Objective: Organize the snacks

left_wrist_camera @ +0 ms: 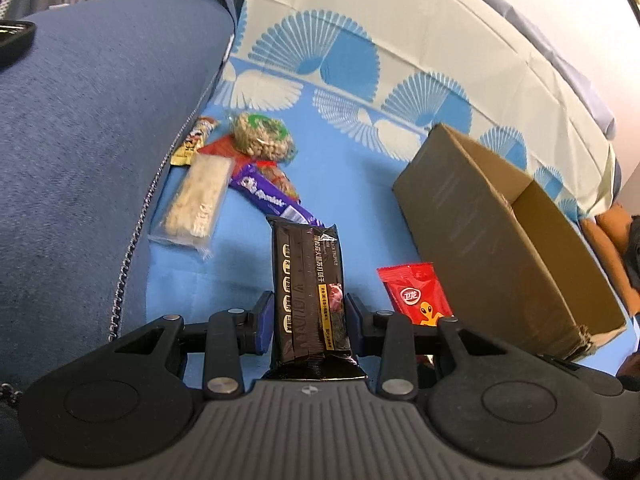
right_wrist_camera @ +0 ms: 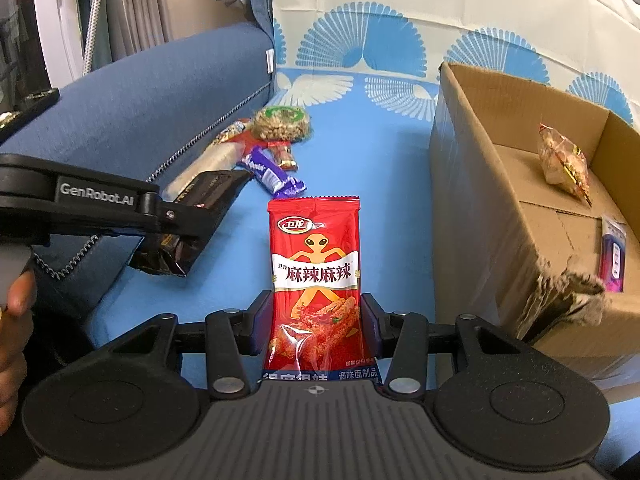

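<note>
My left gripper is shut on a black biscuit packet, which stands upright between its pads above the blue sheet. The right wrist view shows that gripper at the left, with the black packet tilted and clear of the bed. My right gripper is shut on a red spicy-strip packet whose far end points toward the snack pile. The same red packet shows beside the cardboard box. The open box stands just right of my right gripper.
A snack pile lies by the blue cushion: a peanut bag, a purple bar and a pale cracker pack. The box holds a clear snack bag and a pink packet. A person's hand grips the left handle.
</note>
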Motion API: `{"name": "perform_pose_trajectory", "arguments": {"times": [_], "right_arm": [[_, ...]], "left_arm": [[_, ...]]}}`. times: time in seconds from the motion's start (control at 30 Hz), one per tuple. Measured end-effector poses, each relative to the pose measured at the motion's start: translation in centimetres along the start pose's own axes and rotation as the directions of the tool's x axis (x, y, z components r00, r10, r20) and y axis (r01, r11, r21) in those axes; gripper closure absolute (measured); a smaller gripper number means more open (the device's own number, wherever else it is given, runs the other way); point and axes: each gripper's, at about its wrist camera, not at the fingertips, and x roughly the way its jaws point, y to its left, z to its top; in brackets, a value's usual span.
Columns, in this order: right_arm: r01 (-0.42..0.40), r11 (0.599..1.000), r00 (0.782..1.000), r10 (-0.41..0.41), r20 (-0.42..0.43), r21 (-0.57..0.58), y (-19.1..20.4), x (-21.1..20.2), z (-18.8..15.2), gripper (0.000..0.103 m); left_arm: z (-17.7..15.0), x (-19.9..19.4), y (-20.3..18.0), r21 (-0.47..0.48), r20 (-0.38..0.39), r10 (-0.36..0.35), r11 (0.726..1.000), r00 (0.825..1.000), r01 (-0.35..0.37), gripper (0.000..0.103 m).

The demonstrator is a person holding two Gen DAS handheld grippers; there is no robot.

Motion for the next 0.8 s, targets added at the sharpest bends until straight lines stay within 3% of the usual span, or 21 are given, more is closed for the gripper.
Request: {"name": "perform_pose_trajectory", "arguments": {"times": [0.8], "right_arm": [[-0.088,0.996,0.983,0.087,0.16,0.001,-0.8,-4.4,3.1,0.055]], "left_arm": [[0.1,0.6,-0.7,0.042,-0.005,0.05,0.998,0.999,-0.049,0.062]]}}
